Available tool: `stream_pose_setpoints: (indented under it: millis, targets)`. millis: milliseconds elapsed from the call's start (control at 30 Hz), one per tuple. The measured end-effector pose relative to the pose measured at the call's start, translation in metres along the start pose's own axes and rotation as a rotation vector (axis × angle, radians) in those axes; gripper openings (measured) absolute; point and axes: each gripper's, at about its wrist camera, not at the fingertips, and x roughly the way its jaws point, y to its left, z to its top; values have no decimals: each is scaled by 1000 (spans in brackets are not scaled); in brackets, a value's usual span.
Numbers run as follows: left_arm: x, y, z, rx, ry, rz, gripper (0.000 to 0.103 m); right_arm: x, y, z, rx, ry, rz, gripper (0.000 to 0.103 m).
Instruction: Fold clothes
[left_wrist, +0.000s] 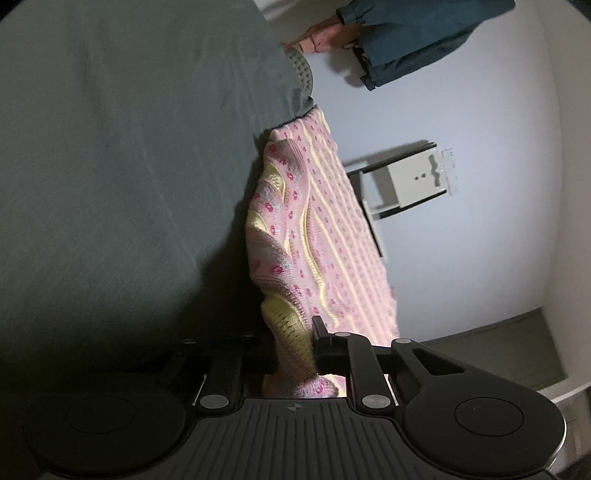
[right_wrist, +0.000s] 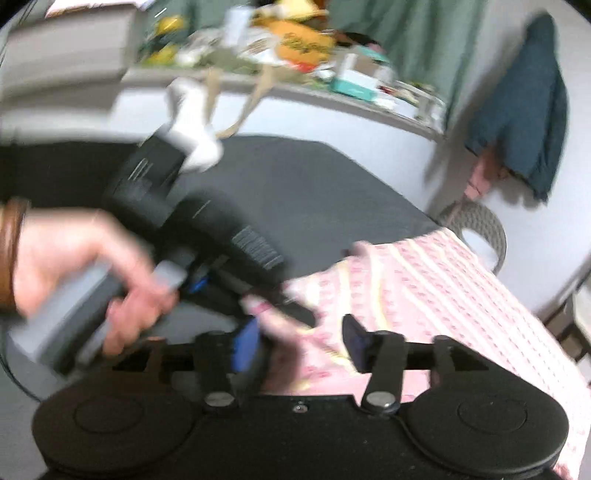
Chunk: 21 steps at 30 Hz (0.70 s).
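A pink knitted garment (left_wrist: 314, 229) with yellow stripes and magenta dots hangs off the edge of the dark grey table (left_wrist: 110, 166). My left gripper (left_wrist: 295, 354) is shut on a bunched yellow-and-pink edge of it. In the blurred right wrist view the garment (right_wrist: 424, 288) spreads to the right over the table (right_wrist: 314, 184). My right gripper (right_wrist: 303, 347) is open, its blue-padded fingers wide apart with pink fabric lying between them. A hand (right_wrist: 74, 258) holds the left gripper (right_wrist: 273, 306), which pinches the cloth just ahead of the right one.
A dark blue jacket (right_wrist: 524, 122) hangs on the white wall at the right. Under it, by the table corner, is a woven chair back (right_wrist: 480, 218). A cluttered shelf (right_wrist: 295, 44) runs along the back. A white box (left_wrist: 413, 181) is on the wall.
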Motion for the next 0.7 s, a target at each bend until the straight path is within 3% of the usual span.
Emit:
stream_pose_setpoints:
  millis: [133, 233, 300, 367, 467, 567, 700]
  targets:
    - [-4, -21, 0, 139, -14, 78, 16, -3, -66, 55, 320, -7, 36, 67]
    - [-6, -33, 1, 209, -17, 107, 16, 34, -102, 101, 499, 58, 15, 68]
    - [-9, -40, 1, 264, -21, 128, 16, 74, -114, 128, 551, 106, 1, 67]
    - [-13, -45, -2, 336, -29, 156, 16, 131, -119, 152, 523, 190, -57, 64]
    - [-11, -55, -3, 394, -36, 170, 16, 211, -118, 160, 425, 337, -177, 44]
    - [-21, -54, -3, 407, -36, 165, 16, 274, -124, 161, 304, 440, -305, 44]
    - [-24, -55, 1, 421, -33, 171, 16, 316, -135, 151, 334, 510, -341, 44]
